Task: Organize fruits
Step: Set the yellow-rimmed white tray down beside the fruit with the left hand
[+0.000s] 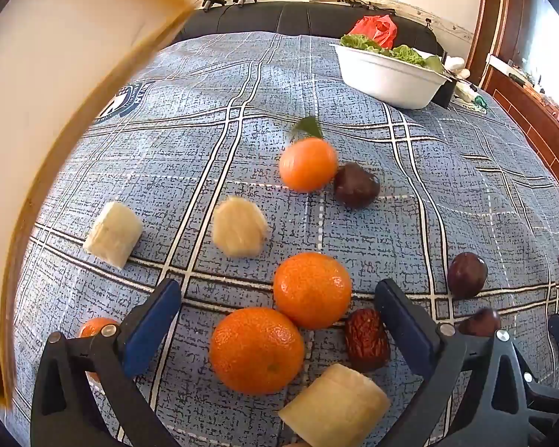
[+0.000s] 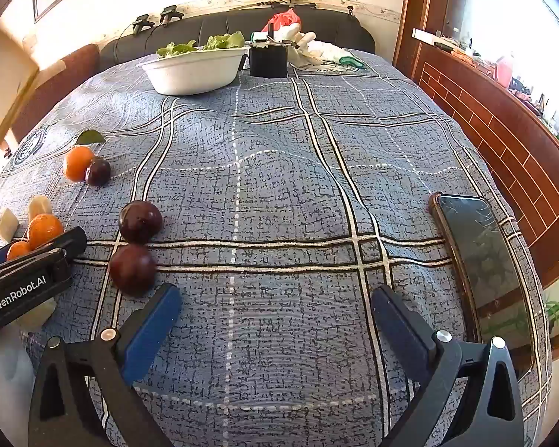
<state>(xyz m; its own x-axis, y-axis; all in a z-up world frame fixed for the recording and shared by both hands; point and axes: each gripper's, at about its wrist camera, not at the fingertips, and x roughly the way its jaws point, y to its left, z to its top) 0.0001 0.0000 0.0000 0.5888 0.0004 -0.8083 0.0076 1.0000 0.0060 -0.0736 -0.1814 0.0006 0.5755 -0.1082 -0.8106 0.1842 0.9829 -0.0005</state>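
While both of my grippers hang just above the blue plaid cloth (image 2: 279, 193), it is the left gripper (image 1: 277, 324) that has fruit in reach — its blue fingers (image 1: 152, 327) are spread wide and empty, and the near mandarin (image 1: 256, 350) sits squarely in the gap between them, a little ahead of the tips. A second mandarin (image 1: 312, 289) touches it just beyond and to the right, so I judge a straight push forward would take the near one first. Round as it is, it has no long axis to line up with. Its skin looks bright, pebbled and firm.

Beside it lies a wrinkled red jujube (image 1: 366, 339), close against the inside of the right-hand finger, with a peeled banana chunk (image 1: 335, 406) nearest the camera. Two more banana chunks (image 1: 238, 225) lie farther out, and a leafy mandarin (image 1: 308, 164) touches a dark plum (image 1: 356, 185) beyond them. Another mandarin (image 1: 95, 327) peeks out behind the left-hand finger.

My right gripper (image 2: 277, 327) is likewise released, with bare cloth between its fingers; two plums (image 2: 133, 268) lie to its left, one just off the fingertip. A phone (image 2: 480, 260) rests near the cloth's right edge, well apart from the fruit. A white bowl of greens (image 2: 193, 70) stands at the far end
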